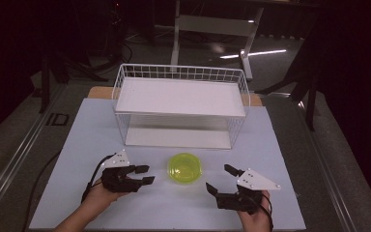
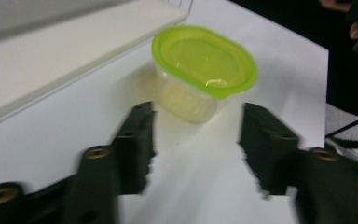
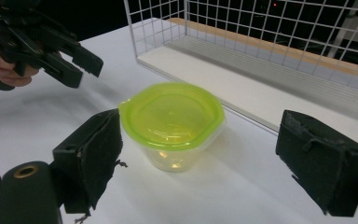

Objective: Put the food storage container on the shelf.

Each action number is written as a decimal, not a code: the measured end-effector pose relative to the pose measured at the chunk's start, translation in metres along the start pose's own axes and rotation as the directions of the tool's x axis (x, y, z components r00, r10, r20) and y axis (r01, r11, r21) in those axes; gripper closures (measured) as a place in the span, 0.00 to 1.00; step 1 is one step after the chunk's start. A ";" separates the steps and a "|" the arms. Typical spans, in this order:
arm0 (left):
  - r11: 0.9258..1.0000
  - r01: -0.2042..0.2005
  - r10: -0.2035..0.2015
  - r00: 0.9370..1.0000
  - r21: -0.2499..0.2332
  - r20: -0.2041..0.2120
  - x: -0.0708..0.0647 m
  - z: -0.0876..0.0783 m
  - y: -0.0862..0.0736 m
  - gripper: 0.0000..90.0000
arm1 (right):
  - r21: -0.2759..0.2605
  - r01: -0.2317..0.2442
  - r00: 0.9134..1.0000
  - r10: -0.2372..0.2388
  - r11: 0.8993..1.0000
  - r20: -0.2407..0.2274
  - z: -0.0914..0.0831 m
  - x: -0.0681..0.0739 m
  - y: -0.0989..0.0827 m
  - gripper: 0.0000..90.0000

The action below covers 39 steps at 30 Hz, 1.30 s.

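A small clear container (image 1: 185,168) with a lime-green lid (image 3: 171,115) is seen standing upright on the white tabletop (image 1: 77,145), between the two tools and just in front of the white wire rack (image 1: 181,104). The lid is seated on top, apparently fully pressed down.

The left tool (image 1: 145,174) is held to the container's left, jaws pointed toward it and parted about halfway; nothing is gripped. In the left gripper view the container (image 2: 200,74) is seen ahead of the jaw tips, apart from them, so no contact is made. The gap looks narrower than the lid, so a wider opening would likely be needed before a side grasp.

The right tool (image 1: 221,179) is held to the container's right, jaws spread wide and empty. In the right gripper view the container (image 3: 172,135) sits ahead between the two pads (image 3: 100,154), with the left-hand pad close by the lid rim; touching cannot be told.

The container is judged to be placed centrally so either tool can reach it. The rack's lower shelf (image 1: 178,137) and upper shelf (image 1: 178,96) are bare, and a shelf is probably the destination. A two-sided approach is suggested, perhaps one tool steadying while the other grasps.
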<state>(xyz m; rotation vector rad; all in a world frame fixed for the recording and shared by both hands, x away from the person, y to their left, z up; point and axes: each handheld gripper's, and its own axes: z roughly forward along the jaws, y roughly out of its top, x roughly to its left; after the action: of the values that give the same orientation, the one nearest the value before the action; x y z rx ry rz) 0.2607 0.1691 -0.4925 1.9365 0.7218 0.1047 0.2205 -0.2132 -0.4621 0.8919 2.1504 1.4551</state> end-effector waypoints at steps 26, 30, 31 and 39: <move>0.998 0.017 -0.016 1.000 -0.064 0.018 -0.021 0.008 0.044 0.04 | 0.029 0.009 0.998 -0.007 1.000 -0.066 0.015 0.004 0.032 0.15; 0.998 0.047 -0.046 0.999 -0.044 0.004 -0.018 0.013 0.048 0.04 | 0.018 0.018 0.999 -0.018 1.000 -0.043 0.021 0.000 0.036 0.15; 0.998 0.059 -0.059 0.998 -0.032 0.002 -0.017 0.014 0.049 0.04 | 0.013 0.012 0.999 -0.012 1.000 -0.045 0.022 -0.001 0.037 0.15; 0.994 0.107 -0.108 0.994 -0.028 -0.036 -0.006 0.024 0.057 0.04 | 0.057 -0.099 0.994 0.102 0.993 -0.048 0.038 -0.015 0.038 0.14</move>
<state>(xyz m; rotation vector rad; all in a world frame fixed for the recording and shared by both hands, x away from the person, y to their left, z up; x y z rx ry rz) 0.2893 0.1302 -0.4542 1.8713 0.8442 0.0843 0.2656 -0.1882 -0.4419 1.0065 2.2212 1.4886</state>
